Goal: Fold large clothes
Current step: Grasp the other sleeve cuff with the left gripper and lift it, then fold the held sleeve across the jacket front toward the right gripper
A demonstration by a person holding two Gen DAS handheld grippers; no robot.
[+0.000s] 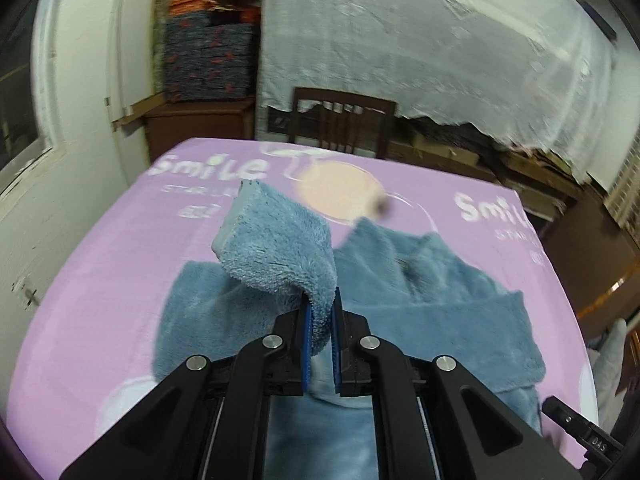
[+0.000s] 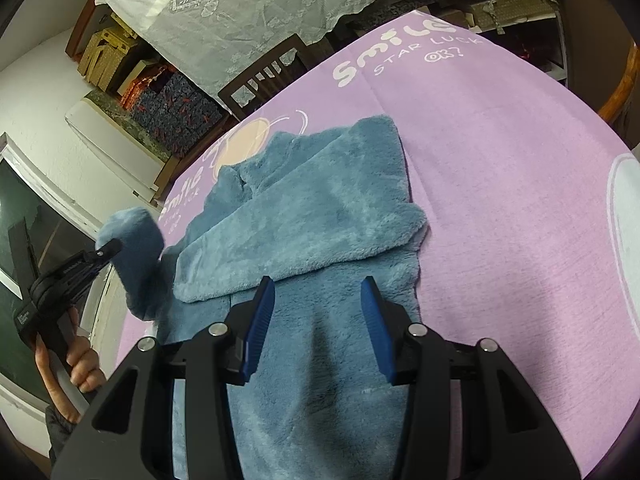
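A big purple sheet (image 2: 500, 200) covers the bed. A fluffy blue robe (image 2: 320, 208) lies in the middle of it, one sleeve folded across. The left gripper (image 1: 321, 320) pinches the other sleeve (image 1: 280, 248) and holds it up. The right gripper (image 2: 318, 328) hangs spread over the robe, holding nothing.

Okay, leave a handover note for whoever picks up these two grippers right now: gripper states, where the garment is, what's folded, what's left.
Left gripper: shut on the left sleeve of the blue fleece garment, lifted off the purple sheet.
Right gripper: open, empty, hovering above the garment's lower body.
Done: the right sleeve already lies folded across the body.
Left: lay the held sleeve over the body, then fold the body up.
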